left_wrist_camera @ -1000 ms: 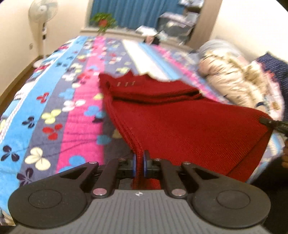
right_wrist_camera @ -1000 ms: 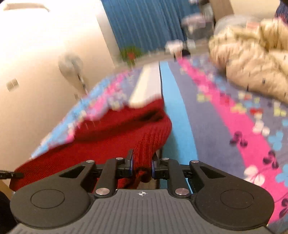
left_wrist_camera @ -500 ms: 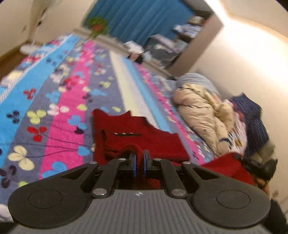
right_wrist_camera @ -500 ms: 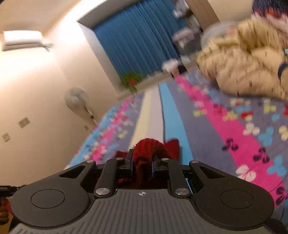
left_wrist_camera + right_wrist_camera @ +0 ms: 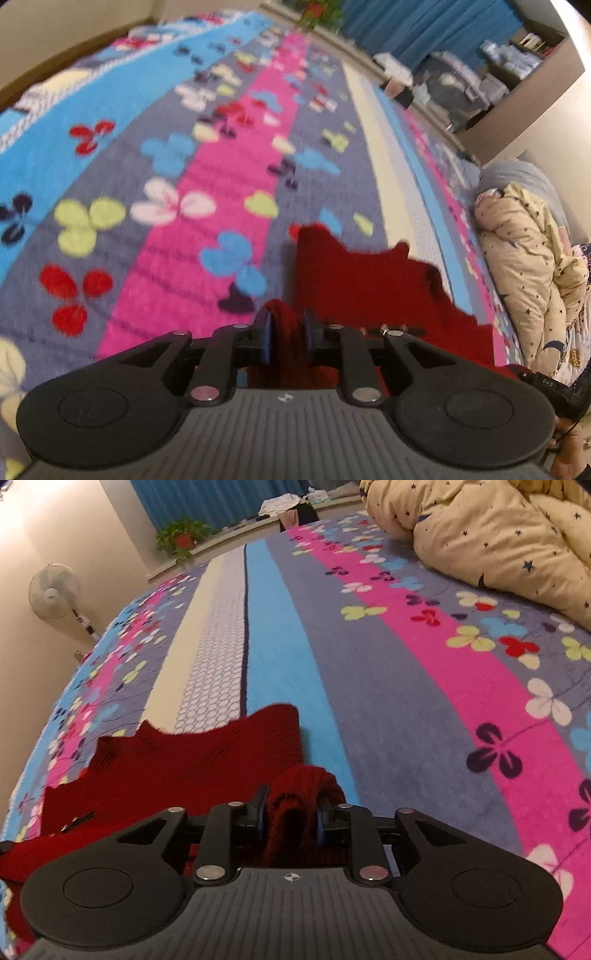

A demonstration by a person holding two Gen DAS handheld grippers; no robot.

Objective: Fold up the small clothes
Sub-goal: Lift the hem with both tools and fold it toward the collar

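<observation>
My red knit sweater (image 5: 192, 771) is lying folded on the striped floral blanket (image 5: 388, 686), its ribbed fabric bunching at both near corners. My left gripper (image 5: 286, 334) and right gripper (image 5: 290, 818) have just been opening, each with a fold of knit between the pads. Ahead, open blanket is stretching away; the cream quilt (image 5: 498, 535) is sitting well right.

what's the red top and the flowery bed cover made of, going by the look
Red top: looks like a thick knit, wool or acrylic; ribbed rows show and it bunches softly, matte. Flowery bed cover: seems a printed fleece or plush blanket; fuzzy short nap, soft-edged print, no sheen. Exact fibres can't be told.
</observation>
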